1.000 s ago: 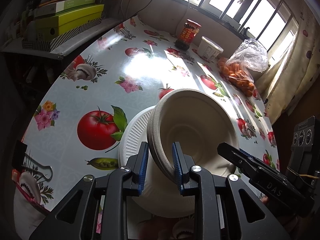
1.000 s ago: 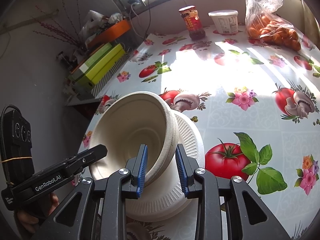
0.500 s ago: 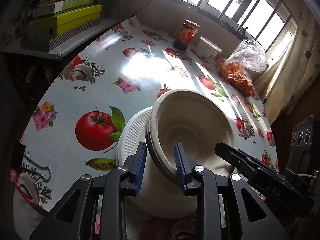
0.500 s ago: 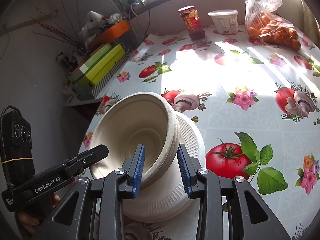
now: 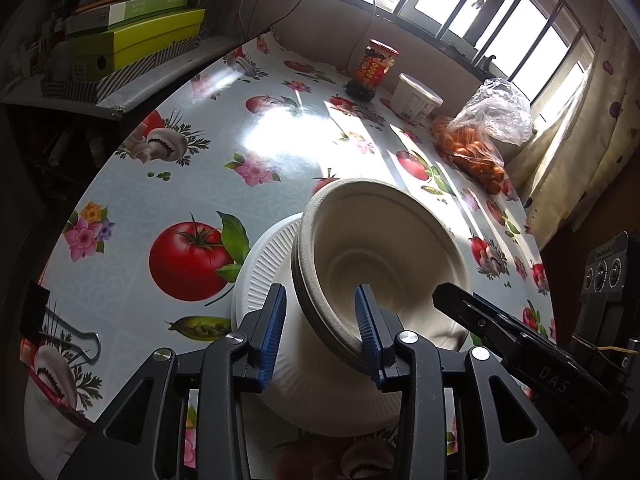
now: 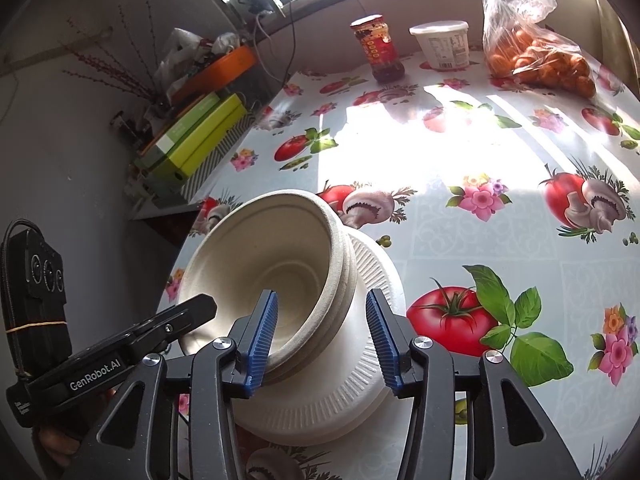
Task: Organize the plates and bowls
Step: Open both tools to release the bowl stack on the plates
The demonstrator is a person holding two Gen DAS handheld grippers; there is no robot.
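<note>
A stack of beige paper bowls [image 5: 380,240] rests tilted on a stack of white ribbed plates [image 5: 264,264] near the table's front edge. My left gripper [image 5: 320,328] straddles the bowls' near-left rim, one blue pad inside and one outside; its jaws are opening and a gap shows beside the rim. My right gripper [image 6: 320,340] straddles the opposite rim of the bowls [image 6: 272,256] above the plates [image 6: 376,276] in the same way, also opening, with its pads off the rim. Each view shows the other gripper's black finger across the bowls.
A red sauce jar [image 5: 372,70], a white tub [image 5: 414,98] and a bag of oranges [image 5: 476,144] stand at the far edge by the window. Green boxes [image 5: 132,40] lie on a side shelf. A binder clip [image 5: 60,336] holds the tablecloth at the near left.
Both grippers' jaws have spread apart from the bowls' rim, which they were pinching. The bowl stack has settled slightly onto the plates. Neither hand has shifted.
</note>
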